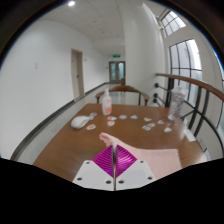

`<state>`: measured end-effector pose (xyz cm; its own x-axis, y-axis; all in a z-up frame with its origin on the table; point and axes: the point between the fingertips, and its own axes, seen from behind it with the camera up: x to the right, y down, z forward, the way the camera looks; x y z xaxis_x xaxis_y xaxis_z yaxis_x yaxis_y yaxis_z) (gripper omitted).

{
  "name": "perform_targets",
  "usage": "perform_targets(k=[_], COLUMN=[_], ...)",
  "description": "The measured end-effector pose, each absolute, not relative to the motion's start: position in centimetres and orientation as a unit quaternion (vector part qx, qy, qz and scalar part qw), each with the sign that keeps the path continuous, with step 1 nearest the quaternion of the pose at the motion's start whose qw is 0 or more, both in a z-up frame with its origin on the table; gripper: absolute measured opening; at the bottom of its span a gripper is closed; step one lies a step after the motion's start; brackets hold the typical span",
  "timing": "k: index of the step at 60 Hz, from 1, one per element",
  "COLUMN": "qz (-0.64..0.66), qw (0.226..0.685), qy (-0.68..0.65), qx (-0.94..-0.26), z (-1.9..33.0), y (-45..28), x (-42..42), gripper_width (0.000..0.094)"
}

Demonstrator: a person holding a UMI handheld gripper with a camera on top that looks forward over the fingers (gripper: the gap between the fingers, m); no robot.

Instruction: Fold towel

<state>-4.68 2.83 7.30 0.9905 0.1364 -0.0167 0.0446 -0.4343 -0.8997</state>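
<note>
My gripper [114, 150] is over the near end of a brown wooden table [75, 148]. Its two magenta pads [105, 163] are pressed together with no gap. A pale towel [152, 159] is pinched at the fingertips. It stretches away to the right of the fingers in a narrow band, just above the table top. The part of the towel behind the fingers is hidden.
Farther along the table lie a white bundle [80, 122], a pale bottle [107, 101], a clear bottle [178, 101] and several small scattered items [148, 124]. Beyond are a white wall with a door [77, 74], a curved railing [190, 84] and windows to the right.
</note>
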Motion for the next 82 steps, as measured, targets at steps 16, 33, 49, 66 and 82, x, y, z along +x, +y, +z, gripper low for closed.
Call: perform_targets(k=[16, 33, 49, 66, 82], qz=[-0.045, -0.005, -0.03, -0.046, 0.01], qw=[0.487, 0.456, 0.506, 0.572, 0.575], qy=[0.061, 0.12, 0.08, 0.024, 0.022], qx=[-0.87, -0.882, -0.858, -0.819, -0.818], z=[4.8, 1.2, 5.8, 10.5, 10.2], y=[1.5, 0.5, -6.0, -15.8, -19.4], x=[13.9, 17.0, 15.8, 10.0, 7.3], gripper_width=[0.0021, 0.07, 0.0841, 0.0847, 0.0834])
